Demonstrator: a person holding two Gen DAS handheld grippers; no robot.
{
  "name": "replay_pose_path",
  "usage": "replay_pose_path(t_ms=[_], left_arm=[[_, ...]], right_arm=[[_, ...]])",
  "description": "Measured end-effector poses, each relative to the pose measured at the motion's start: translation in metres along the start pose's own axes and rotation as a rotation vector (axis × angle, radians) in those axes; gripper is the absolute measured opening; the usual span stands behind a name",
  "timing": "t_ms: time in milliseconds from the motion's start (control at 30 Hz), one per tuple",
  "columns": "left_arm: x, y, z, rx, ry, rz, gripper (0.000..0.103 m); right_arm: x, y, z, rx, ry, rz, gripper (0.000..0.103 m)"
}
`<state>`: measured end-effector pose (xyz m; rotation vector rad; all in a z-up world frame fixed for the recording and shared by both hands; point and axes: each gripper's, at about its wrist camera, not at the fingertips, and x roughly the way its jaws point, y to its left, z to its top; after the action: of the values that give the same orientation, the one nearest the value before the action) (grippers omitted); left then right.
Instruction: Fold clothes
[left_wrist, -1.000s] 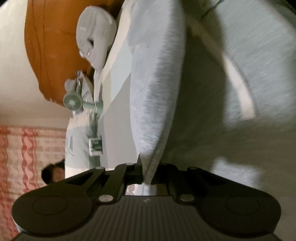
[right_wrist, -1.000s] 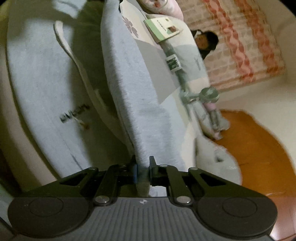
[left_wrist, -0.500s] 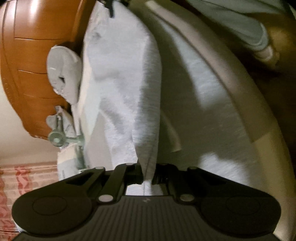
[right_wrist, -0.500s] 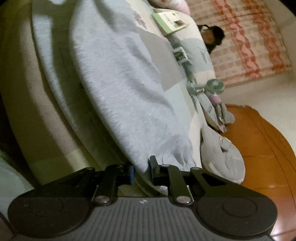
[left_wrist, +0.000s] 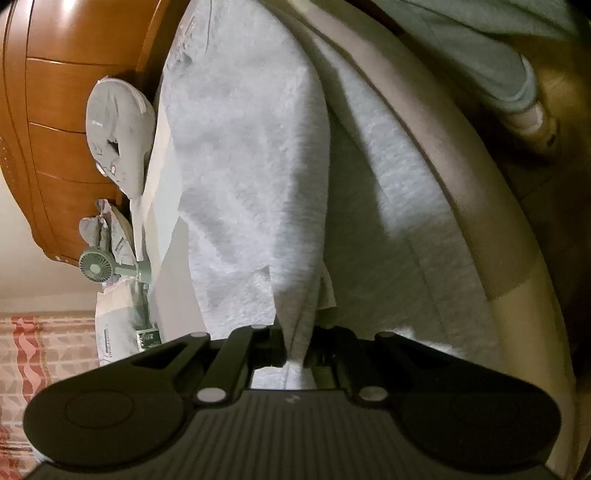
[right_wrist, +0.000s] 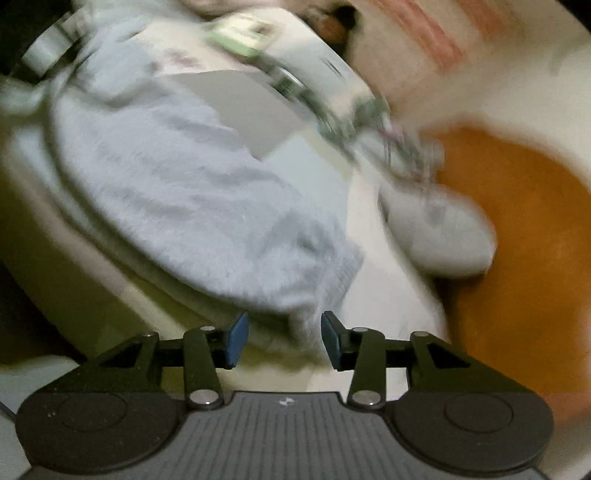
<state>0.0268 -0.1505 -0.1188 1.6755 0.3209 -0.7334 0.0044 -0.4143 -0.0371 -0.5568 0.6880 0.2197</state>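
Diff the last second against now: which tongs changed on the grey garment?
The right tongs have just been opening and let go of the grey garment, whose edge now lies loose between the blue pads. The left tongs stay shut on the garment.

Motion blur smears the fan (right_wrist: 373, 118) and pillow (right_wrist: 443, 236).

Pale grey fleecy garment (left_wrist: 255, 155), folded over, lying on bed
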Motion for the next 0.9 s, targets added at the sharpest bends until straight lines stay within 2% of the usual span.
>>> replay_pose_path(t_ms=[167,300,367,467,567,600,633,700,800,900], left_arm=[[-0.002,-0.006,-0.001,-0.010,-0.001,0.000,0.009],[-0.004,-0.007,-0.003,-0.026,-0.005,0.005,0.012],[-0.003,-0.008,-0.003,-0.031,-0.007,0.006,0.012],[-0.003,-0.009,-0.004,-0.039,-0.010,0.009,0.012],[-0.004,-0.010,-0.005,-0.046,-0.014,0.012,0.011],[-0.005,-0.010,-0.005,-0.051,-0.015,0.009,0.011],[-0.006,-0.009,-0.006,-0.052,-0.016,0.010,0.010],[-0.010,-0.007,-0.006,-0.038,-0.019,0.022,0.007],[-0.021,-0.004,-0.005,0.002,-0.024,0.065,0.005],[-0.029,-0.001,-0.002,0.005,-0.038,0.075,0.005]], right_arm=[[0.015,-0.058,-0.018,0.645,0.005,0.406,0.055],[0.041,-0.075,-0.033,0.924,-0.009,0.506,0.067],[0.057,-0.082,-0.044,1.064,-0.012,0.547,0.067],[0.076,-0.093,-0.057,1.235,-0.041,0.557,0.067],[0.083,-0.098,-0.057,1.275,-0.085,0.520,0.063],[0.083,-0.096,-0.053,1.244,-0.083,0.484,0.048],[0.082,-0.093,-0.048,1.197,-0.068,0.433,0.029],[0.079,-0.088,-0.040,1.113,-0.055,0.353,0.026],[0.065,-0.088,-0.025,0.993,-0.093,0.251,0.024],[0.060,-0.095,-0.018,0.940,-0.093,0.224,0.024]])
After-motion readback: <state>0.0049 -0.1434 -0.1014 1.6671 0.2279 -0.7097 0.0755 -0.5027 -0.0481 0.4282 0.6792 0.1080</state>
